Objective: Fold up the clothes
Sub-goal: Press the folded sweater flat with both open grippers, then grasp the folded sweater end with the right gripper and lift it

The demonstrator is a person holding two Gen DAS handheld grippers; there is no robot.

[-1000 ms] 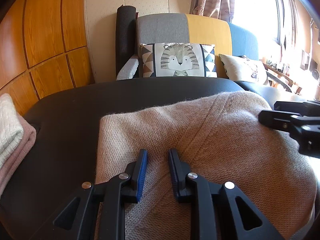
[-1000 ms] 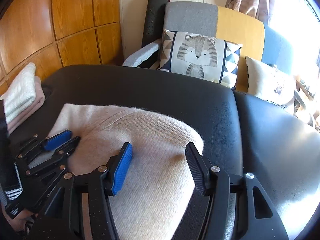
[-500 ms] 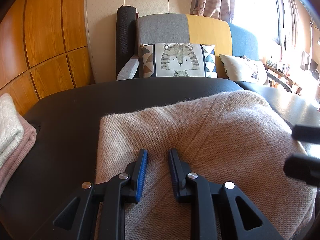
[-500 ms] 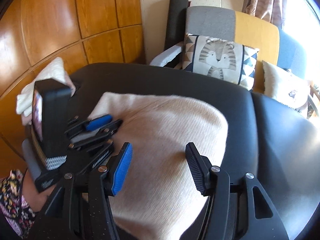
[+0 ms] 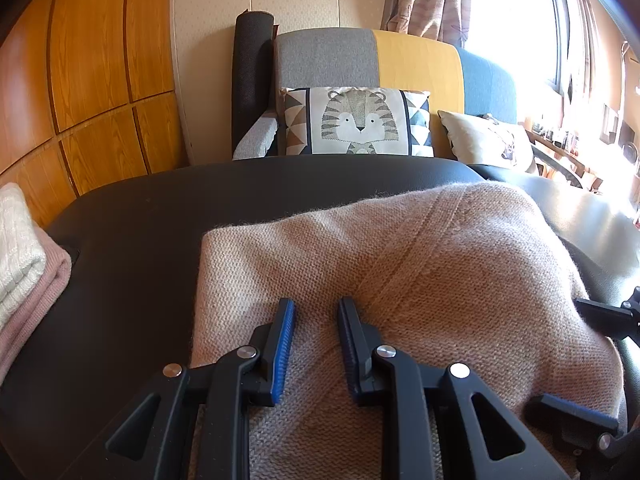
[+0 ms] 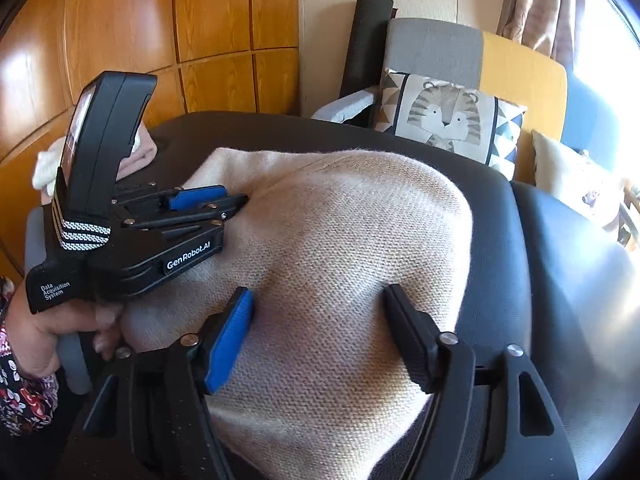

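Since a second ago the right gripper (image 6: 316, 332) has swung toward the near edge of the beige sweater (image 6: 340, 260), bringing the left gripper (image 6: 208, 208) and the hand (image 6: 44, 328) holding it into its view; the left has kept still. The sweater lies folded on the black table (image 5: 120, 240), its long axis running left to right; the right jaws are opening, knit between them but ungripped; the left fingers (image 5: 282, 344) stand slightly apart, resting on the knit, not pinching it.
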